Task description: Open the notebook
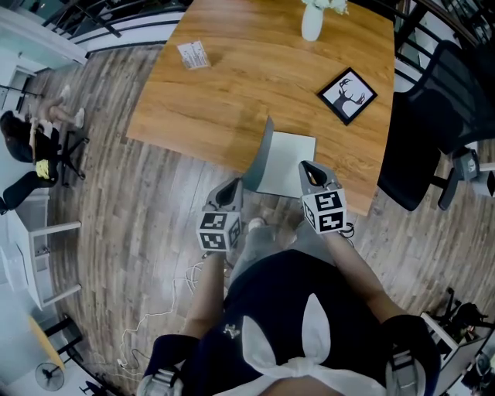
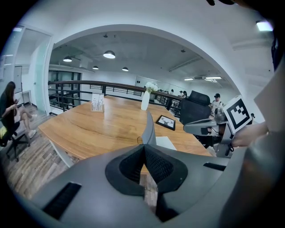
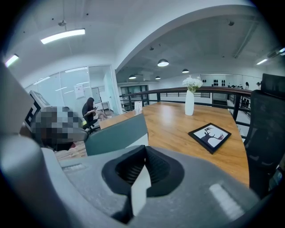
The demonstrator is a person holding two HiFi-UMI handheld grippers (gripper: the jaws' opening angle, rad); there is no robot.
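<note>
The notebook lies at the near edge of the wooden table (image 1: 232, 85). Its grey cover (image 1: 264, 155) stands nearly upright over the white page (image 1: 288, 158). My left gripper (image 1: 234, 188) is at the cover's near lower corner. In the left gripper view the cover (image 2: 148, 129) rises edge-on straight from the shut left gripper (image 2: 143, 148). My right gripper (image 1: 308, 172) is at the notebook's near right corner. In the right gripper view the right gripper (image 3: 144, 152) is shut on a white page edge (image 3: 141, 187), and the grey cover (image 3: 116, 134) stands to the left.
A black-framed deer picture (image 1: 347, 95) lies right of the notebook. A white vase (image 1: 312, 22) and a small card stand (image 1: 193, 55) sit farther back. A black office chair (image 1: 433, 116) is by the table's right side. A seated person (image 1: 31, 147) is far left.
</note>
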